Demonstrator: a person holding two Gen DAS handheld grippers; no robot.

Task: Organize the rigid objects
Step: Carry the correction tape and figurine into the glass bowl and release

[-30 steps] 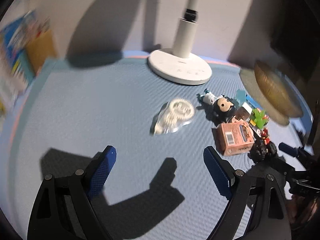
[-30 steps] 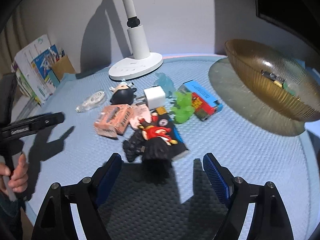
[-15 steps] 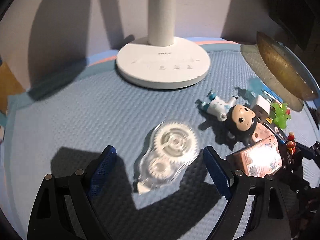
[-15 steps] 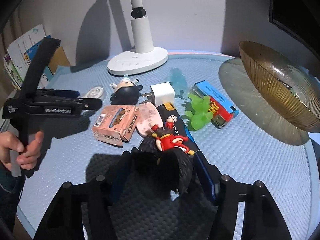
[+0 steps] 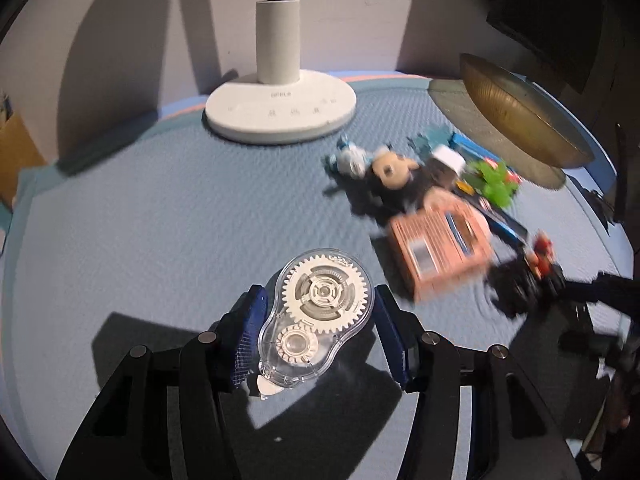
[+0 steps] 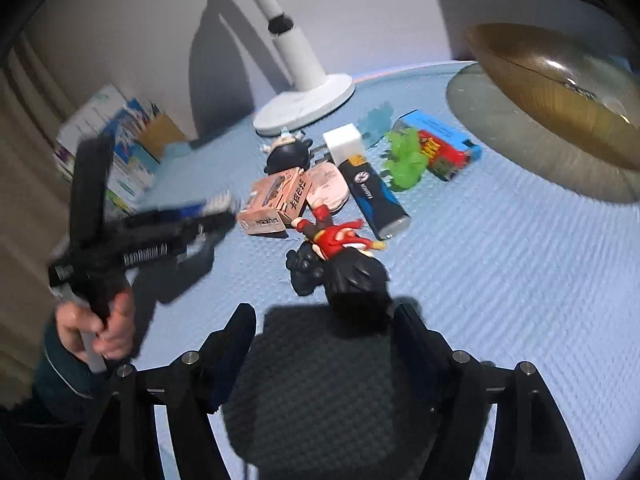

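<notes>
A clear correction-tape dispenser point(image 5: 318, 320) with white gears sits between the blue pads of my left gripper point(image 5: 316, 334), which has closed in on its sides. My right gripper point(image 6: 324, 334) has its fingers on either side of a black-haired figure in red point(image 6: 344, 264), gripping its dark hair. A pile of small objects lies on the blue mat point(image 6: 500, 264): a pink box point(image 6: 276, 200), a dark round-headed figure point(image 6: 288, 154), a white charger point(image 6: 344, 144), a green toy point(image 6: 404, 160) and a blue-red lighter point(image 6: 440, 144).
A white lamp base point(image 5: 280, 108) stands at the back of the mat. An amber glass bowl point(image 6: 560, 92) holding a few small items sits at the right. Books and a cardboard box point(image 6: 120, 140) stand at the left edge. The left gripper point(image 6: 144, 232) appears in the right wrist view.
My left gripper moved onto the tape dispenser and closed on it. My right gripper closed on the black-haired figure and lifted it toward me; the view tilted.
</notes>
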